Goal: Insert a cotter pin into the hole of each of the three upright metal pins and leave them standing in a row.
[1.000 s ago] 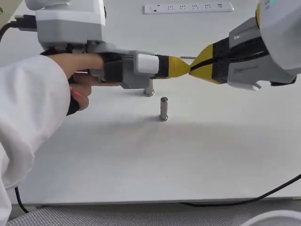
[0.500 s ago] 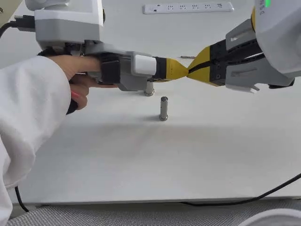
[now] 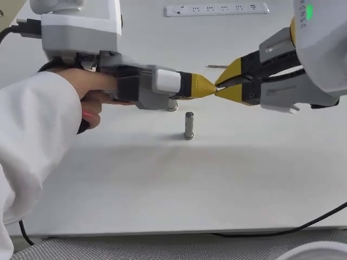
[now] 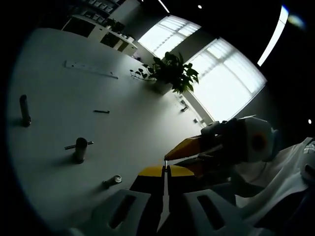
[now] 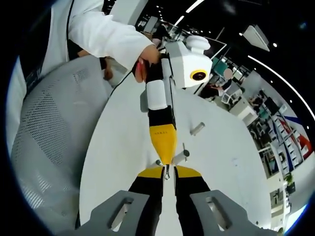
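Note:
My left gripper [image 3: 210,87] comes in from the left in a person's hand and meets my right gripper [image 3: 220,90] tip to tip above the table. The left gripper [image 4: 165,170] is shut on a thin cotter pin [image 4: 166,161] that pokes out of its tips. The right gripper [image 5: 168,173] stands slightly open around that cotter pin [image 5: 167,169]. One upright metal pin [image 3: 188,125] stands in front of the tips, and another [image 3: 172,105] is half hidden behind the left gripper. One metal pin [image 4: 80,149] has a cotter pin through it; two others [image 4: 24,109] [image 4: 113,181] stand bare.
A spare cotter pin [image 3: 217,66] lies on the white table [image 3: 162,184] behind the grippers. A white power strip [image 3: 217,8] lies at the far edge. A black cable [image 3: 303,222] runs over the front right corner.
The right gripper's jaws, shut a second ago, have parted slightly. Both grippers have dropped a little, still tip to tip.

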### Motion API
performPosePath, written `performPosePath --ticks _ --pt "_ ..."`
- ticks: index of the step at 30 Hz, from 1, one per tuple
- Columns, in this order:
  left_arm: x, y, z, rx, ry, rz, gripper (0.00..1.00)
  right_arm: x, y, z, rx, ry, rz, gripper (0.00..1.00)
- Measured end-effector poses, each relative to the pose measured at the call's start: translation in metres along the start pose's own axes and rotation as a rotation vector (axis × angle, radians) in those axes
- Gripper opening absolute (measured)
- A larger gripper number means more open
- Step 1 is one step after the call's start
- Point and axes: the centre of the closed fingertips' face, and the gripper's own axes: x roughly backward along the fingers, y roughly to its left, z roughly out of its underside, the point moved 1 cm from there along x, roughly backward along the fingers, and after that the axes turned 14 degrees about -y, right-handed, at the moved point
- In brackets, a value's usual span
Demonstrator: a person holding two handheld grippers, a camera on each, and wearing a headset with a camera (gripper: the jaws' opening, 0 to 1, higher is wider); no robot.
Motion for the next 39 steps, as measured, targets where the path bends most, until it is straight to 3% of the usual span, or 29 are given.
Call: performPosePath --ticks 2,5,9,11,12,13,15,16,20,22,24,29,31,33,39 --pt "0.002 0.002 0.000 -0.008 0.003 -0.004 0.00 0.002 -0.003 0.006 -0.041 0.011 0.015 0.09" --pt "0.007 -0.002 0.004 -0.045 0.013 -0.001 0.00 0.004 0.001 0.009 -0.145 -0.016 0.004 0.07" --pt "0.013 -0.004 0.007 -0.192 0.035 0.029 0.00 0.010 0.013 0.012 -0.365 -0.067 -0.052 0.14" --pt "0.015 -0.012 0.009 -0.272 0.048 0.085 0.00 0.010 0.015 0.013 -0.402 -0.080 -0.066 0.11" --pt "0.015 -0.015 0.009 -0.283 0.040 0.100 0.00 0.011 0.014 0.015 -0.410 -0.080 -0.077 0.09" --pt "0.018 -0.017 0.013 -0.312 0.067 0.114 0.00 0.010 0.015 0.014 -0.423 -0.087 -0.084 0.10" --pt "0.018 -0.016 0.014 -0.412 0.079 0.127 0.00 0.008 0.020 0.007 -0.468 -0.134 -0.105 0.11" --pt "0.019 -0.019 0.016 -0.434 0.090 0.142 0.00 0.006 0.024 0.003 -0.492 -0.153 -0.126 0.10" --pt "0.019 -0.030 0.017 -0.488 0.074 0.195 0.00 0.003 0.030 0.001 -0.471 -0.146 -0.148 0.07" --pt "0.016 -0.022 0.013 -0.512 0.080 0.200 0.00 0.002 0.034 0.005 -0.438 -0.112 -0.163 0.06" --pt "0.016 -0.022 0.018 -0.555 0.099 0.212 0.00 0.000 0.036 0.002 -0.442 -0.123 -0.167 0.04" --pt "0.019 -0.029 0.023 -0.633 0.101 0.258 0.00 0.001 0.038 0.001 -0.439 -0.125 -0.171 0.00" --pt "0.018 -0.029 0.024 -0.715 0.104 0.271 0.00 0.002 0.038 0.002 -0.411 -0.116 -0.171 0.00" --pt "0.017 -0.031 0.025 -0.761 0.107 0.290 0.00 0.002 0.038 0.003 -0.406 -0.109 -0.174 0.00" --pt "0.018 -0.026 0.030 -0.842 0.134 0.297 0.00 0.004 0.037 0.005 -0.404 -0.108 -0.168 0.00"
